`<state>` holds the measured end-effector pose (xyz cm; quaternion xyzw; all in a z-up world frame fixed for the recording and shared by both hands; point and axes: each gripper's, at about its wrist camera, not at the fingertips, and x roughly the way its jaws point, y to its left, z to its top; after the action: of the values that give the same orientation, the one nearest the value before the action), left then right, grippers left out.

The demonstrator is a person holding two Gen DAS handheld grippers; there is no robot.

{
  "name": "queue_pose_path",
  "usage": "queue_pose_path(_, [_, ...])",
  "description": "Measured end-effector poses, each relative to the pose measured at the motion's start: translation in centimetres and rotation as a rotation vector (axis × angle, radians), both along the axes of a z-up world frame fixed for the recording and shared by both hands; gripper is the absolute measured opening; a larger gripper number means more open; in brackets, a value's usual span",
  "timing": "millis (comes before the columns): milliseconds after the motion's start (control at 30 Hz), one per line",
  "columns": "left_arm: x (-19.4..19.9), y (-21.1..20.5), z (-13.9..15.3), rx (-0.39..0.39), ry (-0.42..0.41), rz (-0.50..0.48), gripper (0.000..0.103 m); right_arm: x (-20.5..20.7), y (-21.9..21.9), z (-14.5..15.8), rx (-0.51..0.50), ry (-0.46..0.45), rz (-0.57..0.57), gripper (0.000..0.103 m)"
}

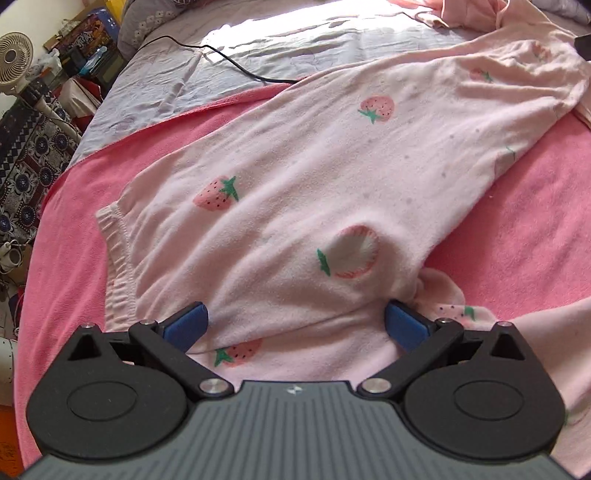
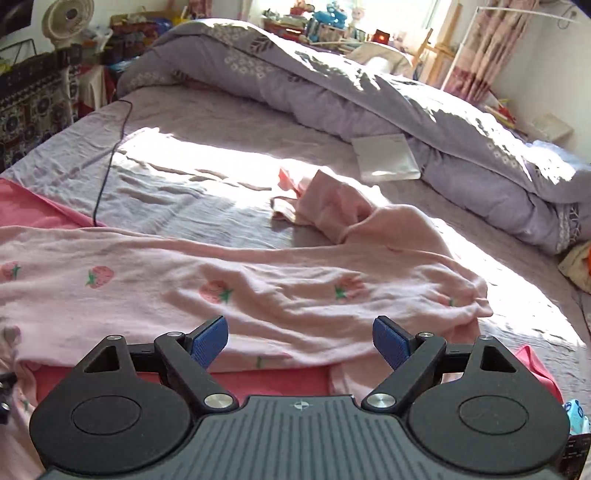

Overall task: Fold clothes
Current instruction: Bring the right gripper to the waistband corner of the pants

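Observation:
Pale pink pyjama trousers (image 1: 332, 166) printed with strawberries lie spread on a bright pink blanket (image 1: 517, 229) on the bed. Their elastic waistband (image 1: 114, 258) is at the left. My left gripper (image 1: 295, 326) points down at the crotch area, jaws wide, and a raised fold of the trousers lies between the blue pads (image 1: 186, 325). In the right wrist view a trouser leg (image 2: 184, 280) runs across the bed. My right gripper (image 2: 300, 341) hovers open above its near edge, with nothing in it.
A second pink garment (image 2: 332, 206) lies crumpled on the lilac sheet beyond the leg. A black cable (image 2: 110, 147) crosses the sheet at the left. A rolled grey duvet (image 2: 369, 96) and a white flat packet (image 2: 386, 157) lie behind. A fan (image 2: 68, 18) and clutter stand left of the bed.

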<state>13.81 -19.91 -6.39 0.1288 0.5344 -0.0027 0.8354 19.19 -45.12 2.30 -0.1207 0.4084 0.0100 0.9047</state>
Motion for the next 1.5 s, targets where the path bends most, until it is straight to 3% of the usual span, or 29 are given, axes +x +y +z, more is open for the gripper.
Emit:
queue_pose_path(67, [-0.1,1.2,1.0,-0.058,-0.015,0.032,0.103,-0.2,2.5,-0.3,0.048,0.025,0.068,0.086])
queue_pose_path(133, [-1.2,3.3,3.0,-0.173,-0.088,0.055,0.103,-1.4,5.3,-0.3,0.125,0.048,0.205,0.086])
queue_pose_path(200, [-1.6,5.2,3.7,-0.245,-0.101,0.085,0.103,-2.6,8.3,-0.7,0.17,0.075,0.311,0.086])
queue_pose_path(300, [-1.4,7.0,3.0,-0.202,-0.068,0.111,0.103,-4.0,12.8,-2.5,0.152,0.1,0.437,0.086])
queue_pose_path(467, [-1.3,6.8,1.1,-0.127,-0.006,0.03,0.099,-5.0,17.0,-7.8,-0.04,0.149,0.523,0.086])
queue_pose_path(500, [-1.4,6.6,1.3,-0.159,-0.016,-0.002,0.099,-5.1,17.4,-8.7,-0.068,0.157,0.532,0.087])
queue_pose_path(600, [-1.5,5.9,1.8,-0.238,-0.051,-0.072,0.102,-4.8,15.3,-9.7,0.004,0.153,0.5,0.094])
queue_pose_path(667, [-0.9,5.3,1.1,-0.213,-0.04,-0.081,0.102,-4.2,13.7,-10.0,0.053,0.183,0.474,0.095])
queue_pose_path(833, [-0.5,5.3,-0.9,-0.127,-0.035,-0.088,0.103,-4.6,14.3,-10.4,-0.037,0.135,0.543,0.102])
queue_pose_path(900, [-0.9,5.7,-0.8,-0.091,-0.055,-0.08,0.103,-4.4,14.4,-10.5,-0.027,0.148,0.535,0.102])
queue_pose_path(1000, [-1.6,8.5,-1.0,-0.105,-0.061,0.0,0.103,-3.5,13.8,-10.7,0.03,0.191,0.495,0.102])
queue_pose_path(1100, [-2.0,10.8,-0.9,-0.033,-0.072,0.048,0.103,-3.3,13.6,-10.7,0.045,0.201,0.492,0.102])
queue_pose_path(1267, [-2.3,15.8,-0.5,-0.127,-0.031,0.15,0.103,-3.4,13.7,-10.7,0.048,0.198,0.489,0.102])
queue_pose_path(1400, [-2.2,15.5,-0.1,-0.1,-0.026,0.136,0.103,-3.4,13.7,-10.6,0.05,0.198,0.484,0.102])
queue_pose_path(1500, [-1.8,16.8,0.0,-0.17,0.001,0.212,0.103,-3.3,13.6,-10.6,0.055,0.202,0.485,0.102])
